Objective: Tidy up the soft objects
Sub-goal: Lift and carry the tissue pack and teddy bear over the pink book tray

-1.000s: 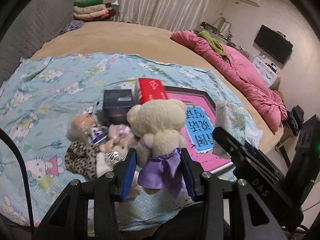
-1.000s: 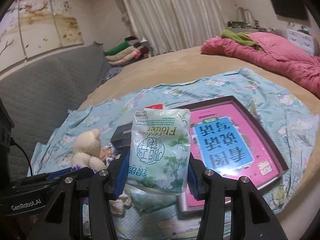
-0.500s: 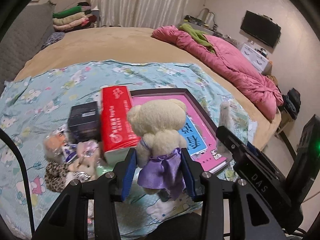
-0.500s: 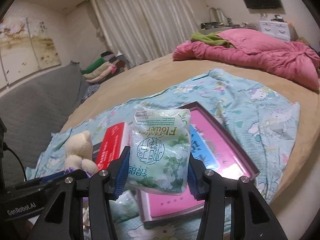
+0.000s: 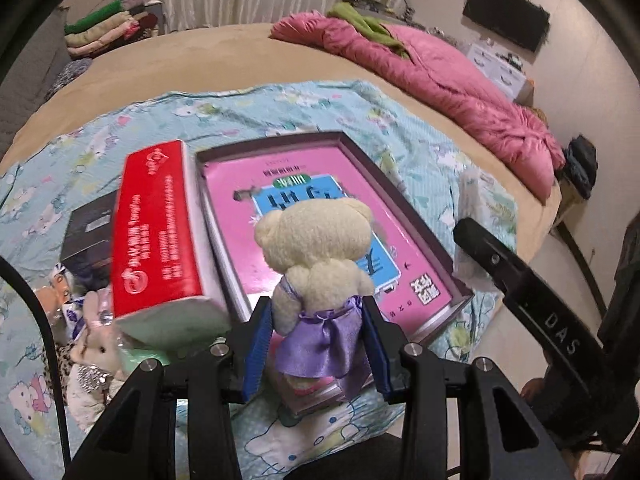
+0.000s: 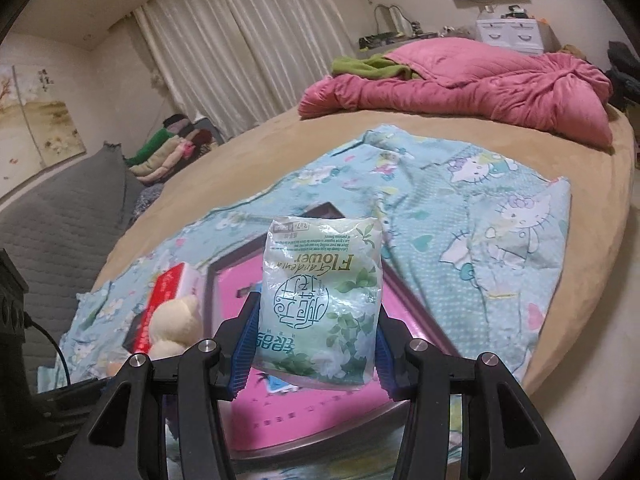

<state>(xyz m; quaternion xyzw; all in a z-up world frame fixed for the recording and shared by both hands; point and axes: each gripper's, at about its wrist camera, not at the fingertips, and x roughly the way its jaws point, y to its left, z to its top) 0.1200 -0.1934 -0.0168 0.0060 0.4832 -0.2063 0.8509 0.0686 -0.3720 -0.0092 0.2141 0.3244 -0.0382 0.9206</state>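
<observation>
In the left wrist view I saw my left gripper [image 5: 318, 344] pinching the cream teddy bear [image 5: 316, 256] at its purple satin dress, low in the middle of the frame, with the blue pads pressed against both sides of the dress. The bear was upright and was held above the near edge of the pink tray [image 5: 436, 240], which lay on the light blue Hello Kitty sheet [image 5: 280, 112]. A red tissue pack [image 5: 158, 232] was at the left of the tray, tilted, and a small plush rabbit [image 5: 100, 344] lay at the lower left. In the right wrist view my right gripper [image 6: 314, 344] was closed on the tissue packet [image 6: 320, 300] with the green flower print, in the middle of the frame, above the same tray [image 6: 224, 280]. The bear [image 6: 176, 326] showed at the lower left there. A pink quilt [image 6: 460, 88] lay in the upper right on the round bed [image 6: 280, 136].
</observation>
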